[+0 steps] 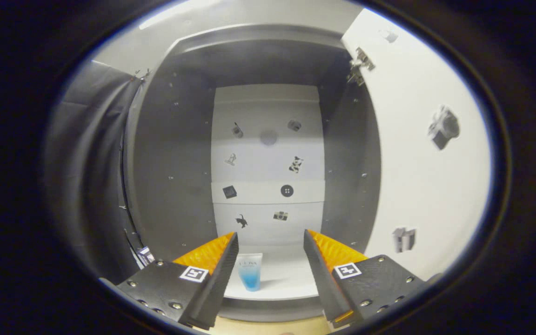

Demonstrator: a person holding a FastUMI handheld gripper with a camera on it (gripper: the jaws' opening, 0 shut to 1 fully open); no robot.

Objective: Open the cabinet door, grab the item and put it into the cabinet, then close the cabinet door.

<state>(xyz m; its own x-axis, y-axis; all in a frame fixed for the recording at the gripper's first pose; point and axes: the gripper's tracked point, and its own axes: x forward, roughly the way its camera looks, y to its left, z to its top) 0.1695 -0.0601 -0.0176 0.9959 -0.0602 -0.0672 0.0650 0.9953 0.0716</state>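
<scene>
A booth with black cloth hanging on the left is framing a dark-walled cabinet [268, 139] whose white back panel [267, 163] is carrying small picture stickers. Nearest, a strip of pale wooden surface [268, 327] is showing below the gripper [270, 244], whose fingers are standing wide apart and gripping nothing. Just ahead of them, nearer the left finger, a small tube [250, 272] is standing on its cap on the cabinet's white floor [286, 279], close to the front lip. It is looking translucent, clear at the top and shading to blue at the bottom, with faint lettering too small to read; it is looking light and easy to tip. Further right, the white cabinet door [417, 153] is hanging swung fully open, hinges [358, 65] at its top inner edge.

By my judgement the item is already sitting inside, so the placing step is finishing. The next move is calling for backing the fingers clear without knocking the tube, then reaching right to the door's free edge and swinging it closed.
</scene>
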